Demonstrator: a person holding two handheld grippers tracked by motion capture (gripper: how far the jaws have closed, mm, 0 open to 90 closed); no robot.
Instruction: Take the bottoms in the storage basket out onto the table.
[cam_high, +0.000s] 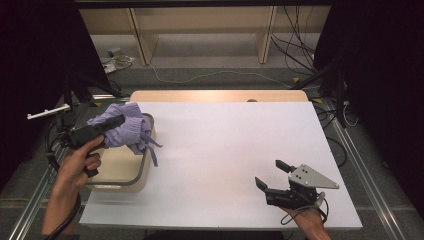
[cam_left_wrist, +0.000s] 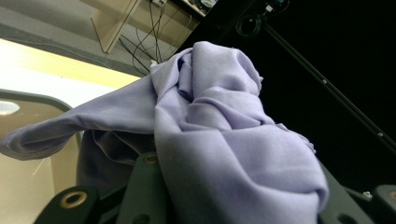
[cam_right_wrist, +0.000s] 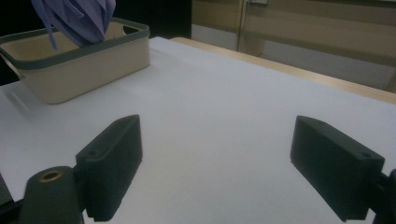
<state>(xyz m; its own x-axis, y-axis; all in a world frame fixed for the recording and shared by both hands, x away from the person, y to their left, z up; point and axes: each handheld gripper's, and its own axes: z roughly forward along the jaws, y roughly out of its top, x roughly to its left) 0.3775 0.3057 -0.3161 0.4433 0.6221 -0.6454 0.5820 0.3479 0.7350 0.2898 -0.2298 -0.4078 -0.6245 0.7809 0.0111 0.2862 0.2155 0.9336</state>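
Jaws of left gripper (cam_high: 116, 121) clamped on bunched lilac cloth (cam_high: 126, 128) held above beige plastic basket (cam_high: 131, 180), right gripper (cam_high: 274, 174) agape, idle; mid-transfer, next move likely needing steady lowering before release.

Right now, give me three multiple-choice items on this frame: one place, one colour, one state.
1. Where does the bin sit on the table?
A. at its left edge
B. at its centre
C. at its right edge

2. What colour is the cloth?
A. red
B. lilac
C. green

3. How does the right claw stand?
A. shut on the cloth
B. shut on the bin's rim
C. open, holding nothing

Key: 1 A, the high view shows the bin by the left edge. 2 B, the bunched cloth gripped in the left claw is lilac. 3 C, its jaws stand wide apart over bare table.
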